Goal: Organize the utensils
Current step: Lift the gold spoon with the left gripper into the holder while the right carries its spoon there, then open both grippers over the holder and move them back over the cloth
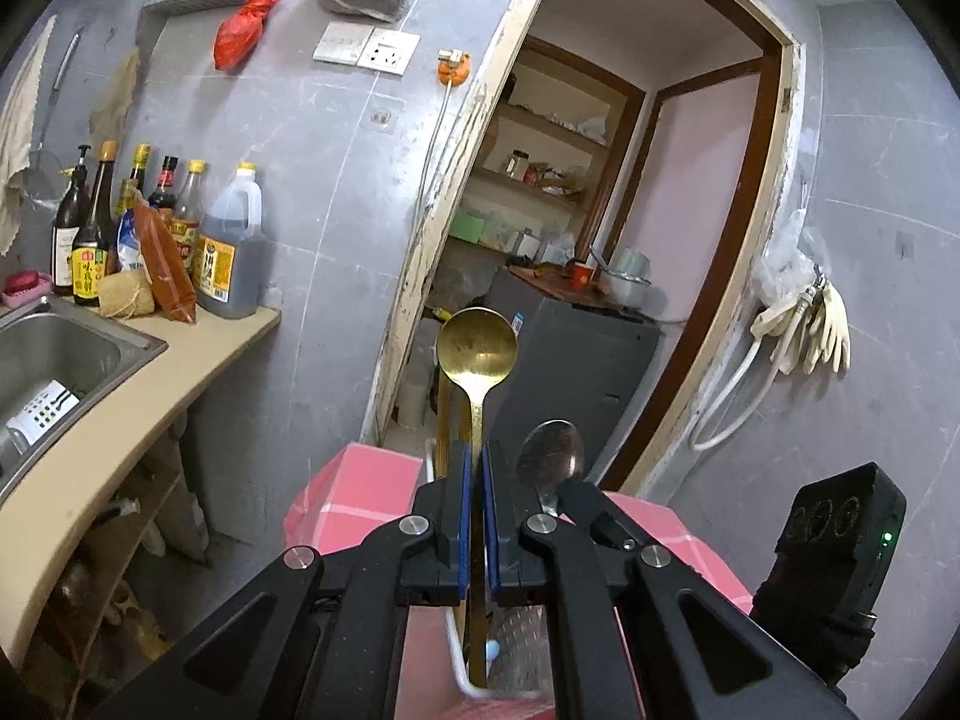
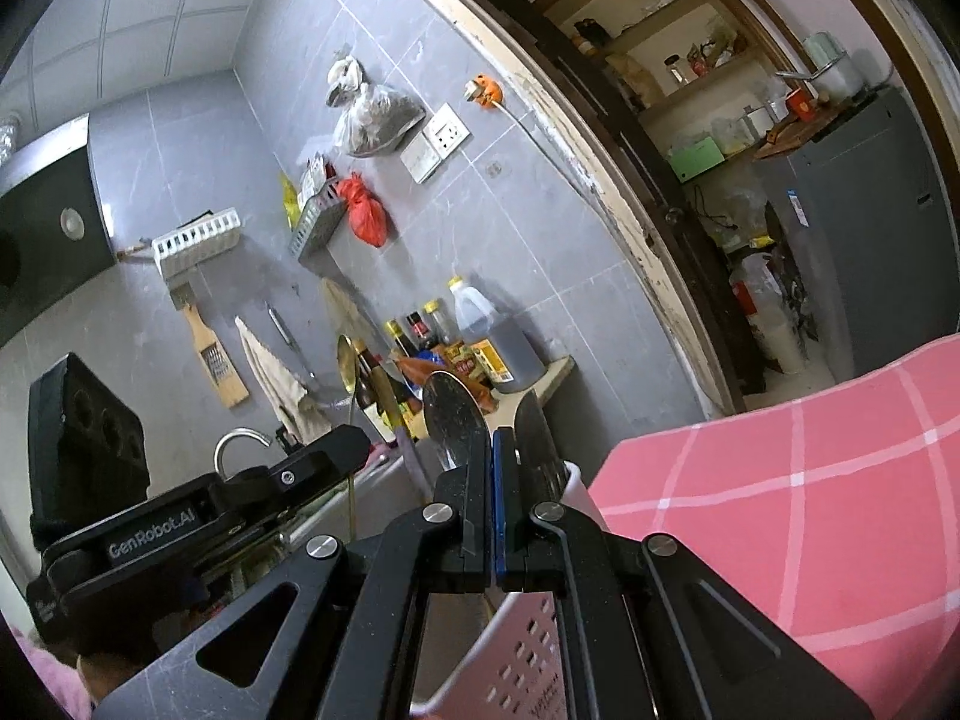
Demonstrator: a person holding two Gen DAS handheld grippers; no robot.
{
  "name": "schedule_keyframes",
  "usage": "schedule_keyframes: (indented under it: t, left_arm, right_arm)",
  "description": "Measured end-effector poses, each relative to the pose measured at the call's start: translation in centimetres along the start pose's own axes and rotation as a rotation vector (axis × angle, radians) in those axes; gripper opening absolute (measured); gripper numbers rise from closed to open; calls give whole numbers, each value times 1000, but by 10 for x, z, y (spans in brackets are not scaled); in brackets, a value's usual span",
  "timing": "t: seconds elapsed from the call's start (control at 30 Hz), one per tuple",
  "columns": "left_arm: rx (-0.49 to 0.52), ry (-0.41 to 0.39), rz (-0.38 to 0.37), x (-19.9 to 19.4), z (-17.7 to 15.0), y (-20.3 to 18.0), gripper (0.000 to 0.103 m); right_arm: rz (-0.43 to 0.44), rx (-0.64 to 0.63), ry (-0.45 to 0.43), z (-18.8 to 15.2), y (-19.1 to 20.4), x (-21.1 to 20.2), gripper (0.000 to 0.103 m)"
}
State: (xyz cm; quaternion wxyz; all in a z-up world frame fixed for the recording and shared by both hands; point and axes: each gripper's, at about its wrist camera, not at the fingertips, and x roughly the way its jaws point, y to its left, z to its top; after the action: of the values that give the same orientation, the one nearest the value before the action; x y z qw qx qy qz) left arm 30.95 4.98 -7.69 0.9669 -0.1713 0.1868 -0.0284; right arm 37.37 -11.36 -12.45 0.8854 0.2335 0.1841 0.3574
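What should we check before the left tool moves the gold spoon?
1. Left tool shut on the gold spoon: ok.
2. Spoon upright, bowl up: ok.
3. Handle tip inside the white holder: ok, seems still in.
4. Steel spoon beside it, apart from the gold one: ok.
5. Right tool shut: ok; whether it grips the steel spoon: cannot tell.
6. Place to put it down: cannot tell.

Two spoons upright in holder, bottles left.

Gold spoon handle partly behind fingers
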Motion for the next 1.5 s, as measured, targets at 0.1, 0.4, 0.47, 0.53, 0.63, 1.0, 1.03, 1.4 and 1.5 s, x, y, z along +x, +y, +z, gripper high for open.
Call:
schedule_keyframes:
  t: [0.1,0.4,0.47,0.53,0.63,1.0,1.03,1.4,1.5]
  left_arm:
    - [-5,22,-19,-1,1,1,5]
    - [-24,74,-36,-6,2,2,5]
    - [-24,72,-30,-10,3,1,5]
    - [-24,62,-27,-15,4,-2,7]
    - [-9,48,-20,-24,5,-11,16]
    - [35,-68,20,-74,5,-49,81]
    - [44,-78,30,-79,4,-53,88]
    - [109,16,82,-100,-28,-53,103]
    - [127,78,97,-94,-39,-42,103]
  right_arm:
    - [4,-6,17,1,1,-3,4]
    - [-15,-18,34,8,4,-19,9]
    - [-24,-22,33,11,5,-24,16]
    - [-42,-28,19,16,7,-34,28]
    - [-83,-42,-4,24,12,-51,44]
    - [-338,-206,-109,59,49,-138,102]
    - [-357,-218,-116,61,53,-147,102]
    - [-498,-225,-21,50,58,-184,102]
    - [-526,-198,51,36,47,-182,102]
